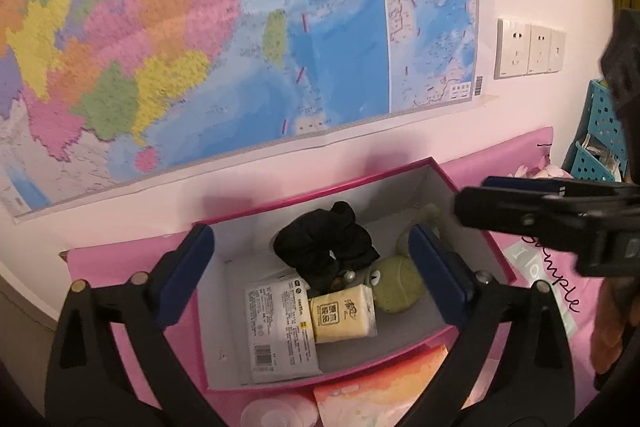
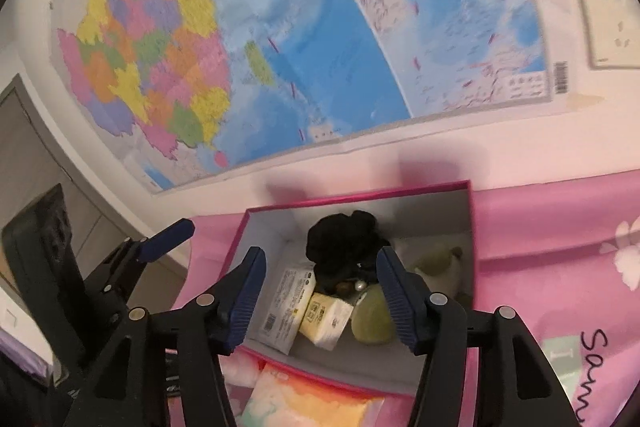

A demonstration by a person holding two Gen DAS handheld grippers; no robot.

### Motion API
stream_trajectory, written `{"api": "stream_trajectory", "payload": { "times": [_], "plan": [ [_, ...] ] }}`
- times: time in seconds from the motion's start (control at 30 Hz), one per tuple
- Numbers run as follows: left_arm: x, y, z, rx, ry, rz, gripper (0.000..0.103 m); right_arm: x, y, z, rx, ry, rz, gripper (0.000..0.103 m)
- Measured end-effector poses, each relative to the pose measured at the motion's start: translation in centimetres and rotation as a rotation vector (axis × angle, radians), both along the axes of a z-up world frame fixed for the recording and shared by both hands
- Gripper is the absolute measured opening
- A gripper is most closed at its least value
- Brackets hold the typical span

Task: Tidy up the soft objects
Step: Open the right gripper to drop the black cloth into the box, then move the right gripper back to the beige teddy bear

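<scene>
Below both spread, empty grippers: pink box w/ black cloth.

Probably a home bedroom: wall map, wall sockets, pink floral bedding.

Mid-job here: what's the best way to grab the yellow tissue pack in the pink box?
Probably grip the yellow tissue pack across its short sides, descending from above. It lies flat on the pink box floor, top face exposed, wedged between the white packet and green plush.
</scene>
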State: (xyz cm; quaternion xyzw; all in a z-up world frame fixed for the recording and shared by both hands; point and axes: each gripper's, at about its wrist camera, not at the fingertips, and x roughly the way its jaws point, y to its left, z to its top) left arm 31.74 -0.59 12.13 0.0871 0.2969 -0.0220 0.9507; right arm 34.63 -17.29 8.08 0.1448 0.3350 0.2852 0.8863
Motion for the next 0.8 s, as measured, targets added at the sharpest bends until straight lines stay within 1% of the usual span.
{"api": "stream_trajectory", "payload": {
  "times": [0.13, 0.23, 0.4, 0.6, 0.8],
  "plan": [
    [-2.0, -0.4, 1.0, 0.018, -0.021, 0.009, 0.098, -2.8, -1.2, 1.4, 0.002, -0.047, -0.002, 0.061],
    [-4.0, -0.7, 1.7, 0.030, -0.041, 0.010, 0.098, -5.5, -2.2, 2.3, 0.007, -0.082, 0.002, 0.065],
    [-7.6, -1.3, 2.5, 0.049, -0.072, 0.014, 0.098, -9.8, -3.0, 2.7, 0.014, -0.113, 0.019, 0.066],
    [-11.9, -1.8, 2.2, 0.058, -0.091, 0.021, 0.098, -14.3, -3.9, 1.8, 0.020, -0.119, 0.034, 0.070],
    [-17.4, -1.6, 0.7, 0.008, -0.108, 0.015, 0.099, -18.5, -4.8, -0.3, 0.031, -0.103, 0.045, 0.071]
  ]
}}
